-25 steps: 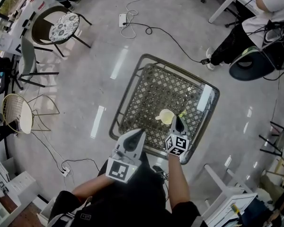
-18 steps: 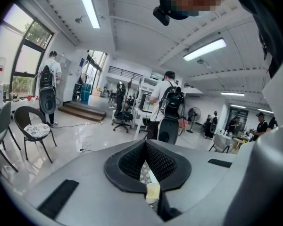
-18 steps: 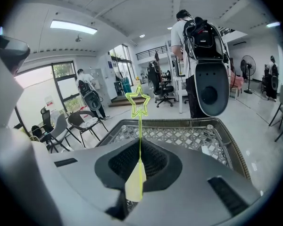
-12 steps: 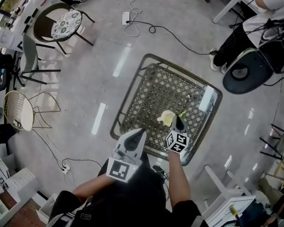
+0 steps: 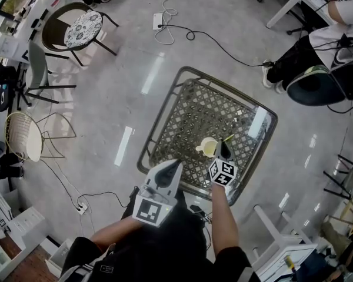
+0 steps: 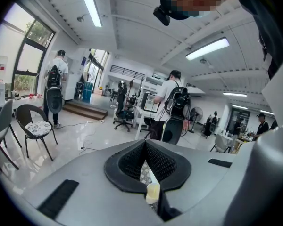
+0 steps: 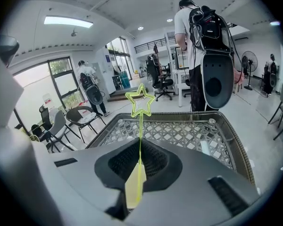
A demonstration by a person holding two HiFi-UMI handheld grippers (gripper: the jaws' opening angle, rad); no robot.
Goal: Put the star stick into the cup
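Observation:
A pale yellow cup [image 5: 207, 147] stands on the lattice-top table [image 5: 159, 117], near its front edge. My right gripper [image 5: 224, 149] hovers just right of the cup, shut on the green star stick [image 5: 228, 138]. In the right gripper view the stick runs up from between the closed jaws of the right gripper [image 7: 136, 192], and the star stick's outline head [image 7: 140, 102] stands upright above the table [image 7: 179, 133]. The cup is hidden there. My left gripper [image 5: 174, 165] hangs at the table's front edge, left of the cup. In its own view the left gripper [image 6: 152, 195] is shut on nothing.
A white strip [image 5: 256, 122] lies on the table's right side. Chairs [image 5: 76, 31] and a wire chair [image 5: 20, 138] stand at left, with cables [image 5: 165, 31] on the floor beyond. A seated person [image 5: 306, 46] is at upper right. Someone with a backpack [image 7: 203, 41] stands past the table.
My right gripper with the star stick has edged slightly right and away, staying beside the cup. The left gripper has hardly moved.

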